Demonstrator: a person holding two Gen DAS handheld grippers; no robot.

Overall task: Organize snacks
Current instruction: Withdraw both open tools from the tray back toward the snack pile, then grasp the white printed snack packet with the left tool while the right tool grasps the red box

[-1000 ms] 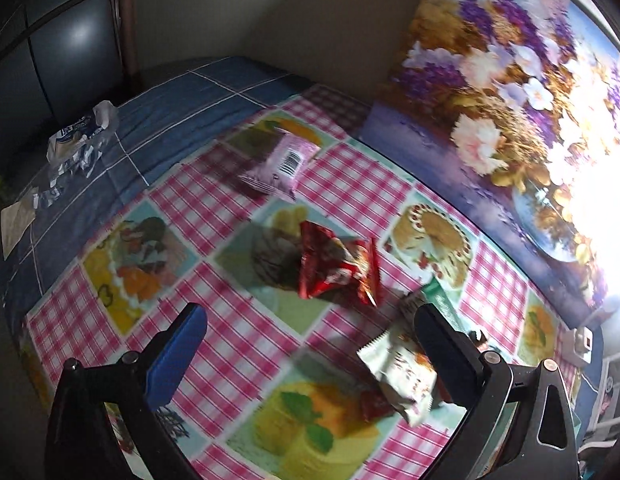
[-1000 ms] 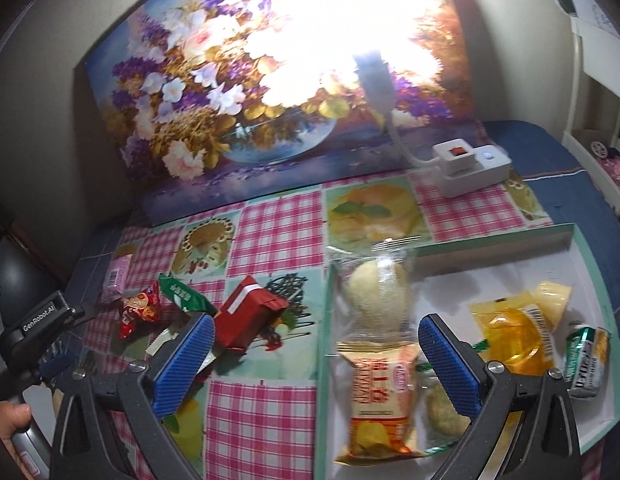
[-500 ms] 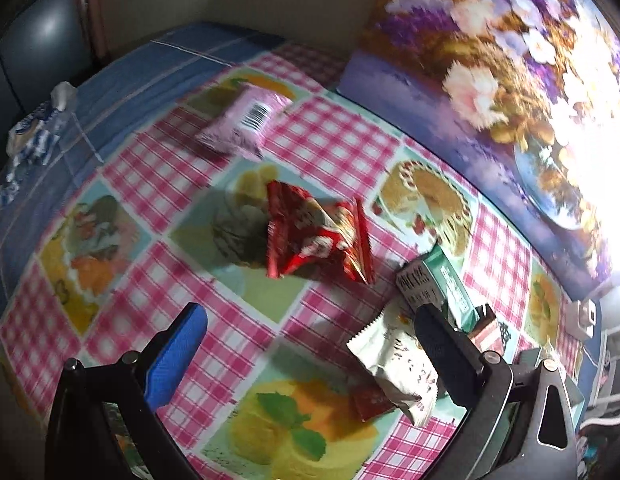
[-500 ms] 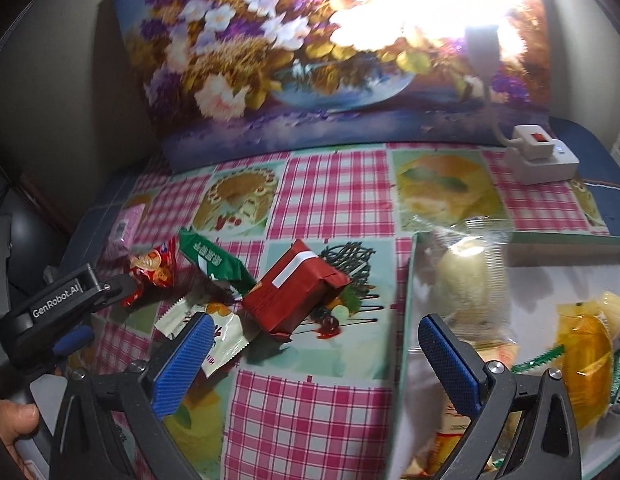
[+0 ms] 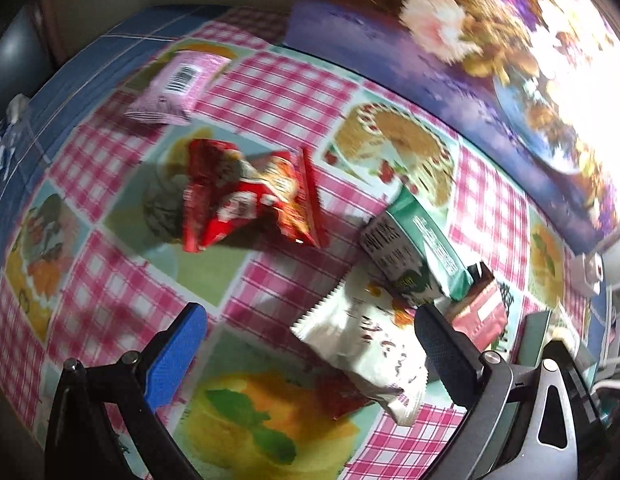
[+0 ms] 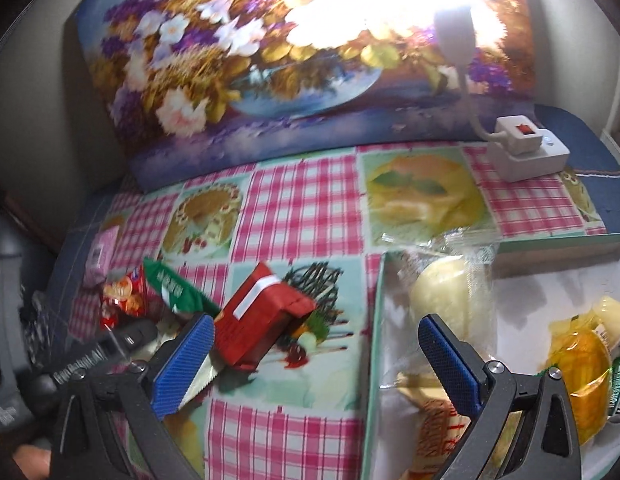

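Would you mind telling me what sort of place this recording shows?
Probably a room in a home: a table under a checked cake-print tablecloth, a large flower painting leaning against the wall, and a white power strip beside it.

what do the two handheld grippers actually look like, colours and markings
Both the left gripper and the right gripper have black angular frames with silver screws and triangular cut-outs, and jaws faced with blue ribbed pads. In the right wrist view the left gripper's black body carries white lettering, too blurred to read. No sleeves are visible.
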